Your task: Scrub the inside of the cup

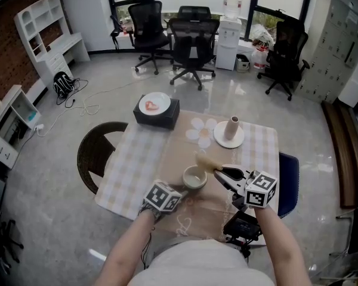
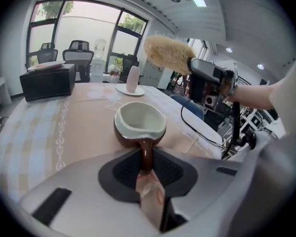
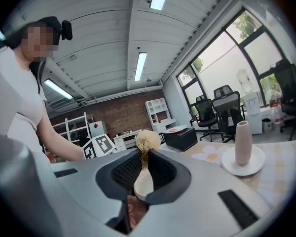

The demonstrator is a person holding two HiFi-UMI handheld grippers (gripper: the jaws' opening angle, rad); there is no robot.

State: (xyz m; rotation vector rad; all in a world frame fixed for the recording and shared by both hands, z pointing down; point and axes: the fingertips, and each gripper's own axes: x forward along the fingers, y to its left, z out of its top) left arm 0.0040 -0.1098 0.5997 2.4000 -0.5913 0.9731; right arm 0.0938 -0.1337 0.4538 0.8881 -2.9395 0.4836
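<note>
The left gripper [image 2: 146, 168] pinches the cup [image 2: 139, 124] by its handle on the counter [image 2: 79, 122]. The right gripper [image 3: 140, 179] squeezes a fluffy brush [image 3: 147, 141] in its fingers, up near the cup.

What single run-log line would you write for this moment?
left tongs: shut on handle of cup | right tongs: shut on brush | brush: in air, outside cup | cup: upright, empty

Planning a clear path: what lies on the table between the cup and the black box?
Only bare tablecloth between the cup and the black box; the head view and left gripper view both show it.
</note>
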